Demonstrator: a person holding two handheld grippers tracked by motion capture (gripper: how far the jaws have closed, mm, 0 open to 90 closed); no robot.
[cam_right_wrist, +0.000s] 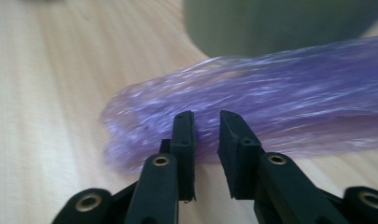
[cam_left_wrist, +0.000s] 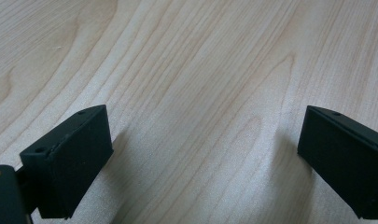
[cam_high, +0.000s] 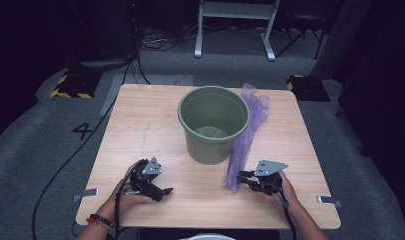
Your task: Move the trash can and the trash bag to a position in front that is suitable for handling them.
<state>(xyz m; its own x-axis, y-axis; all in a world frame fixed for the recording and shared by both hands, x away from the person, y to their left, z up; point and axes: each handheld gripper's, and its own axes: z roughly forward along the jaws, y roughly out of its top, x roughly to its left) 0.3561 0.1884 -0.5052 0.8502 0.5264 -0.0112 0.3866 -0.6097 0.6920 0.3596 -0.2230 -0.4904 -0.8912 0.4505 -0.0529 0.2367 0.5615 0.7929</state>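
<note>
The purple plastic bag (cam_high: 247,135) lies flat on the desk (cam_high: 140,130) as a long, narrow, crumpled strip. It is thin, translucent and glossy, with fine lengthwise creases that catch the light. It runs from the far right part of the desk, beside the rim of the green bucket (cam_high: 213,122), towards the person's side, and passes along the bucket's right wall, just beside it. Its far end is bunched and a little wider; its near end (cam_right_wrist: 144,135) tapers into a flattened, rounded tip on the wood. The bucket is a ribbed, round, olive-green plastic tub that stands upright with its mouth open near the middle of the desk.
</note>
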